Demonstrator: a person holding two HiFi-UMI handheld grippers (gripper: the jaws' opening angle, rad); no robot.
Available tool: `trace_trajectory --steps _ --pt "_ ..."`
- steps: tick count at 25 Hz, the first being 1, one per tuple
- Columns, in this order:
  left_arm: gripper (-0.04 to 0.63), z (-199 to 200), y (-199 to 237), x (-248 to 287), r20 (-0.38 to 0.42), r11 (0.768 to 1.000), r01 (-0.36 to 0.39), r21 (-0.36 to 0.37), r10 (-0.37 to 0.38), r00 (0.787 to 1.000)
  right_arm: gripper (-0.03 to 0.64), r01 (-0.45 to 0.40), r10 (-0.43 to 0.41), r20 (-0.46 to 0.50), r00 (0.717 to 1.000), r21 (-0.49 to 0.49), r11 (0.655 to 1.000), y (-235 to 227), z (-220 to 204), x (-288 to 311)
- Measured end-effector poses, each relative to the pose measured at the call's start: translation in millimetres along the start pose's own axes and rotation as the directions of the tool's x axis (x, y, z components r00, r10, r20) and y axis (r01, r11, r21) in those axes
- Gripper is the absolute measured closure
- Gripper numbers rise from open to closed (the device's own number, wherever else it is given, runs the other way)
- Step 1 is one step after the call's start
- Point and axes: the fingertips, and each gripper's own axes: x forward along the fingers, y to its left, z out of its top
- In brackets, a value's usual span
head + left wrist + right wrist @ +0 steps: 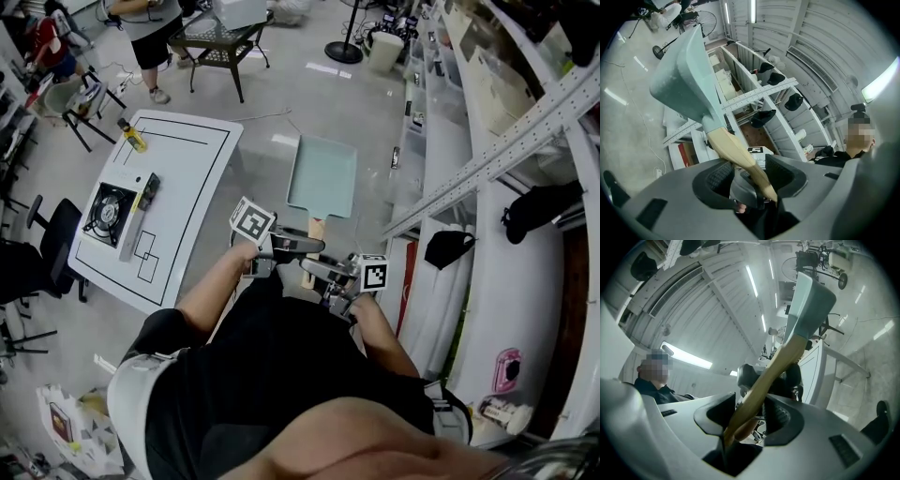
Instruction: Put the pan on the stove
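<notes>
1. Holding the pan (322,174) in mid-air beside the table's (192,178) long edge, the one away from the stove (110,210), not yet over the tabletop.
2. Gripping its wooden handle (314,228) with left gripper (307,246) and right gripper (315,270), both clenched on it.
3. Probably best keeping both grips firm and the pan level while crossing the table toward the stove.
4. Minding the shelving (441,169) beyond the pan from the table; using the open floor (267,122) along that table edge.
</notes>
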Motion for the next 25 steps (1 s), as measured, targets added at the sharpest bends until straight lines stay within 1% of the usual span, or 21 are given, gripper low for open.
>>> trace_trajectory --steps 2,3,4,5,7,10,12,15,17,19,22,25 --pt "0.385 10 9 -5 -0.002 0.999 -0.027 0.024 0.027 1.000 0.430 0.000 0.000 -0.009 1.000 -0.006 1.000 -6 10 3" --pt "0.385 16 13 -8 0.000 0.999 -0.035 0.032 0.035 0.999 0.430 0.004 -0.004 -0.009 1.000 0.007 1.000 -10 14 5" --pt "0.385 21 15 -11 0.006 0.999 -0.031 0.028 0.031 0.999 0.430 0.006 -0.006 -0.011 1.000 0.020 1.000 -15 19 8" --pt "0.383 26 15 -15 0.019 1.000 -0.014 0.008 0.014 1.000 0.430 0.003 -0.002 -0.016 1.000 0.028 1.000 -18 23 13" --pt "0.383 33 17 -25 0.054 0.999 0.016 -0.031 -0.014 0.998 0.430 -0.008 0.009 -0.034 0.999 0.034 0.999 -25 31 24" --pt "0.383 46 24 -45 0.114 0.999 0.024 -0.038 -0.020 0.993 0.430 -0.031 0.034 -0.082 0.996 0.034 0.999 -36 41 43" --pt "0.383 55 27 -65 0.156 0.999 0.009 -0.032 -0.004 0.988 0.430 -0.058 0.062 -0.127 0.990 0.032 0.998 -43 47 60" --pt "0.383 67 32 -104 0.219 0.999 -0.038 -0.016 0.041 0.975 0.428 -0.104 0.112 -0.196 0.974 0.048 0.993 -53 52 94" --pt "0.383 75 37 -133 0.273 0.998 -0.069 -0.010 0.069 0.960 0.430 -0.129 0.141 -0.248 0.959 0.064 0.990 -63 56 120" --pt "0.383 83 44 -164 0.335 0.995 -0.102 -0.014 0.101 0.937 0.428 -0.150 0.169 -0.308 0.936 0.083 0.985 -72 59 147" --pt "0.383 95 47 -211 0.427 0.988 -0.153 -0.023 0.148 0.892 0.428 -0.176 0.210 -0.392 0.896 0.121 0.977 -81 63 186" --pt "0.383 100 51 -262 0.493 0.973 -0.228 -0.029 0.212 0.844 0.428 -0.193 0.248 -0.471 0.847 0.161 0.968 -91 61 228"
